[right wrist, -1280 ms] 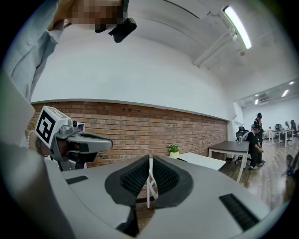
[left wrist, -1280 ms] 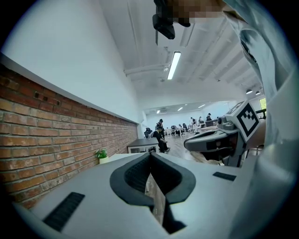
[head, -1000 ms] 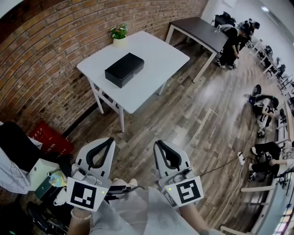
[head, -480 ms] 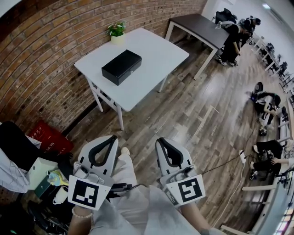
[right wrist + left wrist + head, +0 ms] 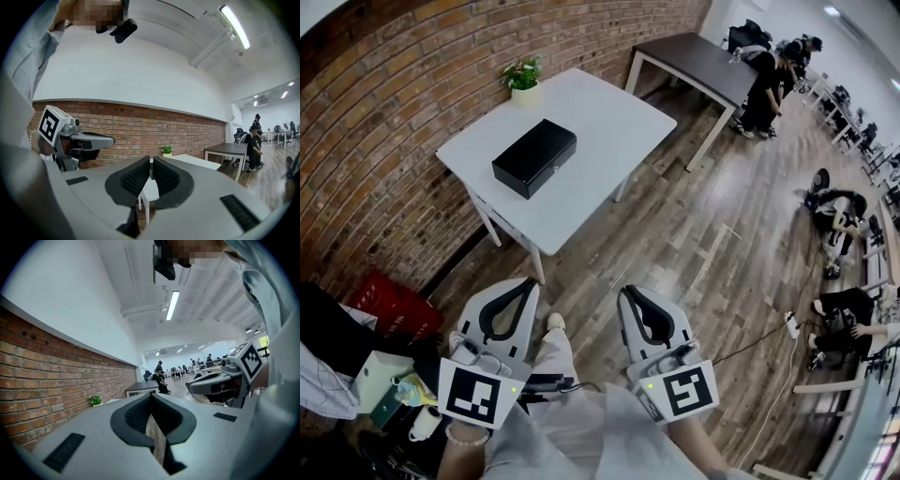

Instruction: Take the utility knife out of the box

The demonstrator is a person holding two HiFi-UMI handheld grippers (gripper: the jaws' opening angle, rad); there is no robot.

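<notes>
A closed black box [image 5: 534,157] lies on a white table [image 5: 600,122] well ahead of me, next to the brick wall; no utility knife shows. My left gripper [image 5: 514,290] and right gripper [image 5: 628,296] are held side by side low in the head view, far short of the table. Both point level and forward. In the left gripper view the left gripper [image 5: 151,397] has its jaws together with nothing between them. The right gripper [image 5: 151,162] likewise stands shut and empty, and only the white table [image 5: 197,162] lies far beyond its tips.
A small potted plant [image 5: 522,77] stands on the table's far corner. A dark table [image 5: 694,61] is behind, with people [image 5: 764,84] near it. A red crate [image 5: 389,305] and clutter sit at the left; cables and a power strip [image 5: 791,324] lie on the wood floor at the right.
The table and box have slid left and a little down in the head view. A foot has come forward below the grippers, which stay shut side by side.
</notes>
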